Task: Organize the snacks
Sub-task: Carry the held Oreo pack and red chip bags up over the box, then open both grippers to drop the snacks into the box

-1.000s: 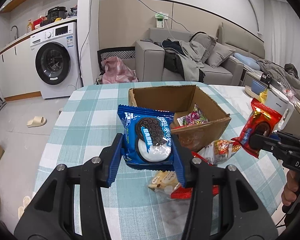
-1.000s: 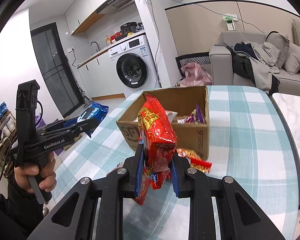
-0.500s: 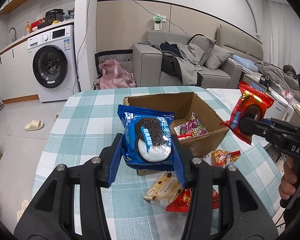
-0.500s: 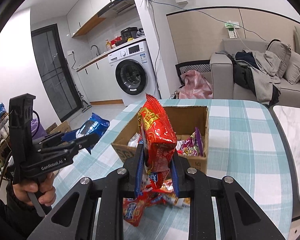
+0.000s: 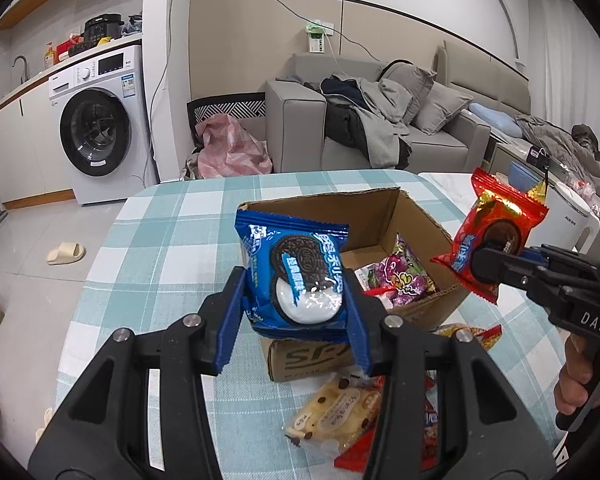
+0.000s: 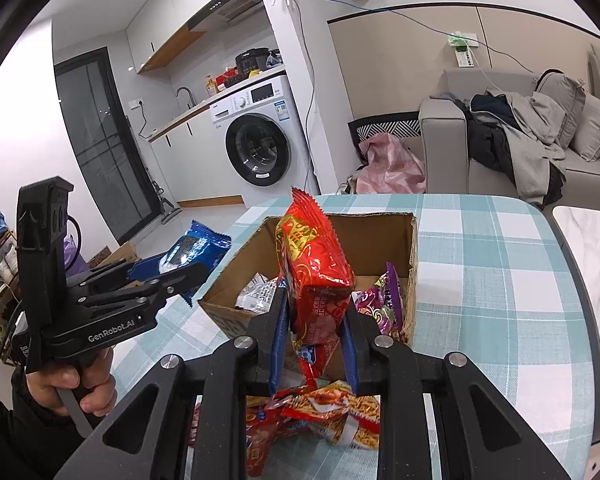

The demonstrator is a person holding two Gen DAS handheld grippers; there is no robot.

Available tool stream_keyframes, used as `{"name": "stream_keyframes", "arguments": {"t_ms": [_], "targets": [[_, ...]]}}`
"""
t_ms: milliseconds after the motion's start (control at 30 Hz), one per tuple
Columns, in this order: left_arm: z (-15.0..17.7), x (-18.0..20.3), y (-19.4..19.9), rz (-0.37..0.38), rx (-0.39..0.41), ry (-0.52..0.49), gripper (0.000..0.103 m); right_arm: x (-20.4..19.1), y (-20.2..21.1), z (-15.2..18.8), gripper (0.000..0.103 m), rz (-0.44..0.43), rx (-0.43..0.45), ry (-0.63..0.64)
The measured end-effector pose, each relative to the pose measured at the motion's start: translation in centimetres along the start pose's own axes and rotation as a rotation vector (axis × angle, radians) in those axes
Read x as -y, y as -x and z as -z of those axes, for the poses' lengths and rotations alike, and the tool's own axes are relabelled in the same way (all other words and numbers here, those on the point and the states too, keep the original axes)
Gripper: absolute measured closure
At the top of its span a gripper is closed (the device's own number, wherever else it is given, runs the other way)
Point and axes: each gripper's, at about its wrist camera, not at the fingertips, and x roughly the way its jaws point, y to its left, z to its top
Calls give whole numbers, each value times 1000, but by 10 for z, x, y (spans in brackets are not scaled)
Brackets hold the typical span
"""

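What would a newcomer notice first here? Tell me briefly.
The blue cookie packet pinched in the left hand-held gripper, and the red snack packet clamped in the right hand-held gripper. Both hang by the open cardboard box on the checked tablecloth.

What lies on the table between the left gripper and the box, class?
In the left wrist view, a pale yellow snack pack and red packs lie on the table between the left gripper and the box.
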Motion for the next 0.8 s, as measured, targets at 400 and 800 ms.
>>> {"name": "stream_keyframes", "arguments": {"t_ms": [400,800], "targets": [[-11,1,-60,13,-35,-5,59,15,-38,-5,79,5,-37,-24],[-9,1,-95,24,-69,-15,59,19,-61,-14,79,14,-45,-24]]}}
